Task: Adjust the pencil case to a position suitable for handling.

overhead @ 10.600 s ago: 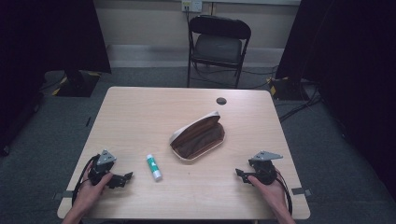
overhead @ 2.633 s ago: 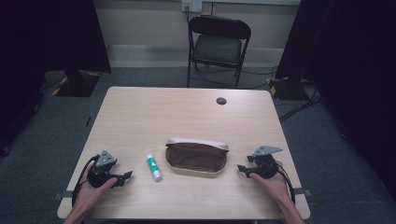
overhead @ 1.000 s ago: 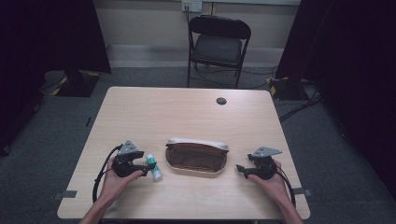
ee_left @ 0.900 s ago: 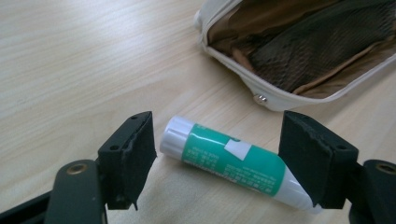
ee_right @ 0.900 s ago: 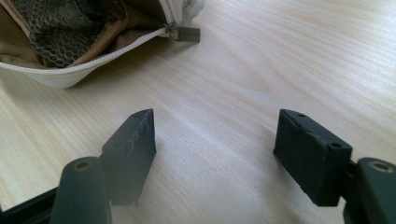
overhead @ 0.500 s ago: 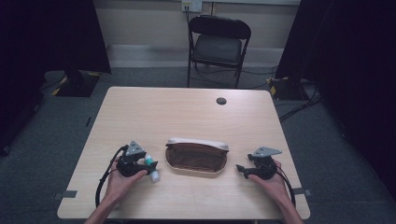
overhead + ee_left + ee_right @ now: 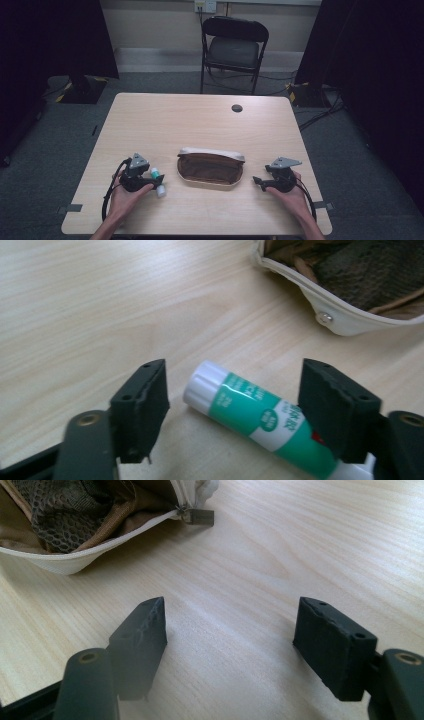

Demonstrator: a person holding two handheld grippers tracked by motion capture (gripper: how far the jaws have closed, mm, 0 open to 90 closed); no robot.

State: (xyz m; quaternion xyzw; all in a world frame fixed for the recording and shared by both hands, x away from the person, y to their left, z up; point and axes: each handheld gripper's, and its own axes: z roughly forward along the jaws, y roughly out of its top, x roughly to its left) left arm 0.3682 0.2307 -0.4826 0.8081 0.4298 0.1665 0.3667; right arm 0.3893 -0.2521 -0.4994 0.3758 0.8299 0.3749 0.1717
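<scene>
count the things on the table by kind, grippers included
glue stick: 1
open zip pouch: 1
handheld grippers: 2, the left gripper and the right gripper
round dark cap set in the table: 1
total: 5

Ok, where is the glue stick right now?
In the high view the glue stick lies on the table's near left side, between the left gripper's open jaws, just left of the pouch.
</scene>
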